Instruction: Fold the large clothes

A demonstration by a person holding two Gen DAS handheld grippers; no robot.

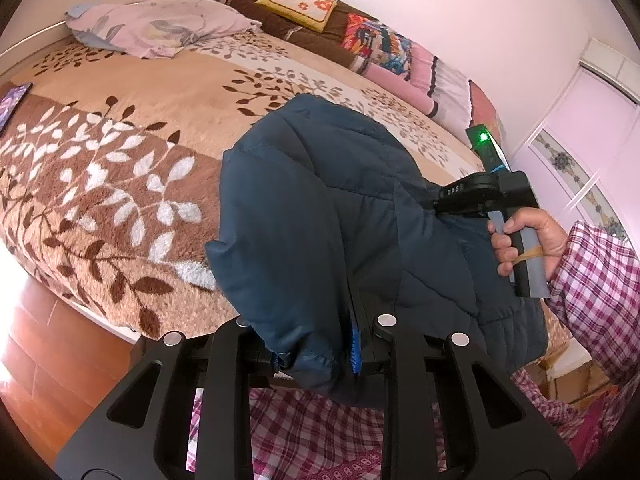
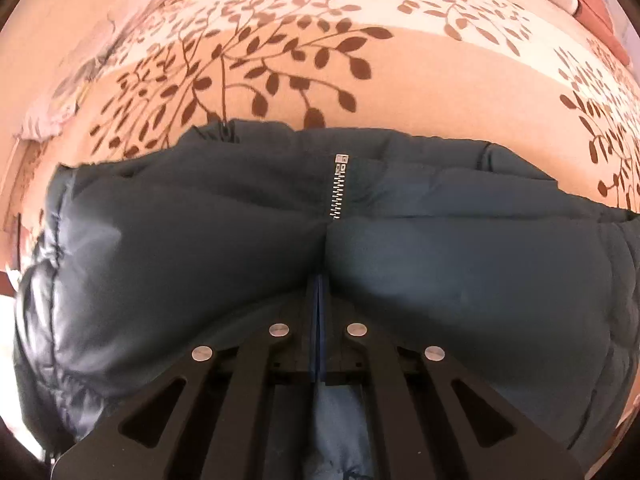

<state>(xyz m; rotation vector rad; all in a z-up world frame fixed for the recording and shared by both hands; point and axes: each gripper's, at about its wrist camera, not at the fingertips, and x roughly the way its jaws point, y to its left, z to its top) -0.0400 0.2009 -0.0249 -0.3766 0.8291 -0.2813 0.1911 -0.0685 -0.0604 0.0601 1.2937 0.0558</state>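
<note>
Two grippers grip one garment, a dark blue padded jacket (image 1: 320, 216) held up in front of a bed (image 1: 168, 92). In the left wrist view the left gripper (image 1: 320, 344) has its fingers clenched on a bunched edge of the jacket, a strip of bright blue showing between them at the fold. The cloth rises from that grasp as a puffy, quilted mass and stretches to the right, where the right gripper (image 1: 484, 196) shows as a black body with a green light above it, gripped by the person's right hand (image 1: 528, 236). A checked pink and white sleeve (image 1: 592, 280) follows from that hand.

In the right wrist view the right gripper (image 2: 320, 344) has its fingers drawn together on the jacket (image 2: 440, 264), pinching it at the seam just below a short run of silver zipper (image 2: 338, 188). The fabric bulges to both sides of the fingers and fills the lower half of the view, its left edge glossy and wrinkled.

Behind the jacket lies the bed's plush blanket (image 2: 280, 60), tan and cream with brown and white leaf sprigs. At the far end of the bed rest a pale floral pillow (image 1: 160, 28), a yellow cushion (image 1: 296, 2) with flower designs and a stack of folded bedding (image 1: 400, 60). Reddish wooden floor (image 1: 52, 352) shows at the lower left.
</note>
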